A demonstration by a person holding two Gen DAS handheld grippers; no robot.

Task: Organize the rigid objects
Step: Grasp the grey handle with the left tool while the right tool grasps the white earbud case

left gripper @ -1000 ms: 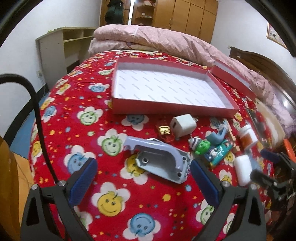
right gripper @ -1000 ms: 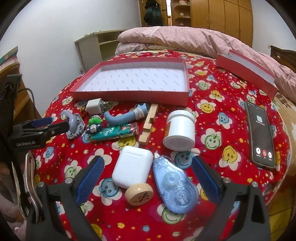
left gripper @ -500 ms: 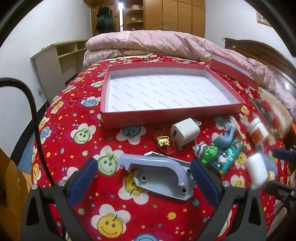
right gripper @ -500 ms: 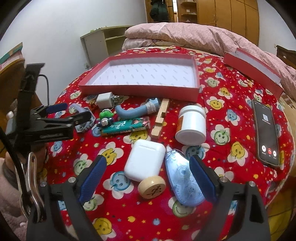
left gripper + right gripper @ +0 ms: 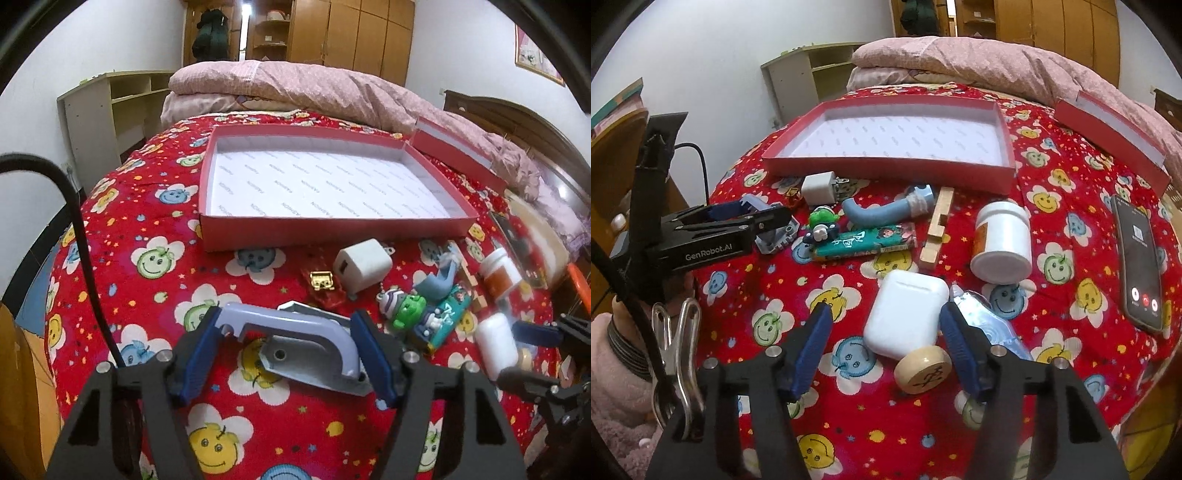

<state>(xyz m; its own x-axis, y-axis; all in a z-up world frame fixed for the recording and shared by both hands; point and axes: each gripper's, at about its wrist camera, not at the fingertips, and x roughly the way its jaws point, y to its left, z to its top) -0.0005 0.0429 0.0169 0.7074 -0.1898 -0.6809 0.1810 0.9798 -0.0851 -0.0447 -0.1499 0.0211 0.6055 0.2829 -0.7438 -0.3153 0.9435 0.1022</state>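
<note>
On the red smiley bedspread a grey-blue handle [image 5: 295, 332] lies between the pads of my left gripper [image 5: 287, 315]. Its jaws are closing, and the blue pads touch both ends of the handle. The same gripper [image 5: 757, 218] shows at the left of the right wrist view. My right gripper [image 5: 885, 312] is closing around a white earbuds case [image 5: 905, 317]. The right pad sits at the case's edge and the left pad stands clear of it. A round wooden chess piece [image 5: 923, 369] lies against the case. The open red box [image 5: 332, 236] beyond holds nothing.
Loose items lie between box and grippers: a white charger [image 5: 818, 188], green toy [image 5: 822, 218], blue tube [image 5: 882, 212], teal packet [image 5: 864, 242], wooden piece [image 5: 938, 229], white jar [image 5: 1003, 236] and correction tape [image 5: 986, 325]. A phone [image 5: 1137, 254] and the box lid [image 5: 1108, 136] lie right.
Both grippers' jaws have narrowed. The left pads came in onto the handle's ends, and the right pads came in around the earbuds case. Neither hand shifted much.
</note>
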